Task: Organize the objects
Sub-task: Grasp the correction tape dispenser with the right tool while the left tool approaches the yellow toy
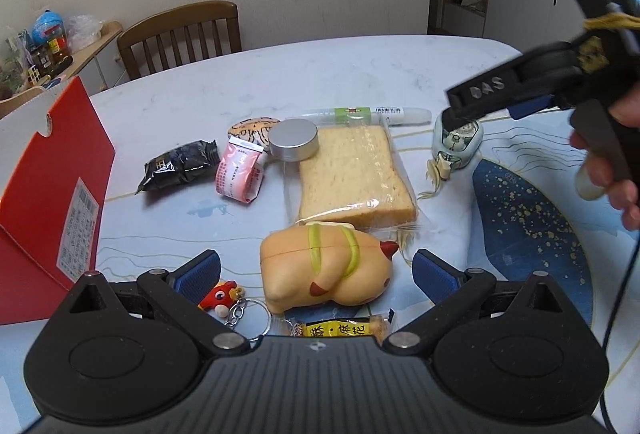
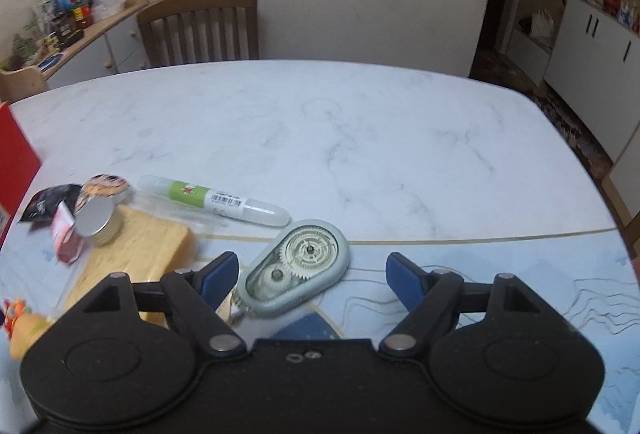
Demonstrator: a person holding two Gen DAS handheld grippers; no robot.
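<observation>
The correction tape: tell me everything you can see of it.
The correction tape is a teardrop-shaped dispenser with a grey-green rim and a clear face showing pale gears inside. It lies flat on the table, tip toward the camera, beside the bread and near the glue stick. The open right hand-held gripper hovers around it, fingers apart either side, not yet touching.

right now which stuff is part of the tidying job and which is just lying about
Job:
- correction tape, between the open right gripper fingers
- yellow squishy toy, ahead of the open left gripper
- wrapped bread, round tin, glue stick
- red box

Lying about:
- chair
- side shelf clutter
</observation>
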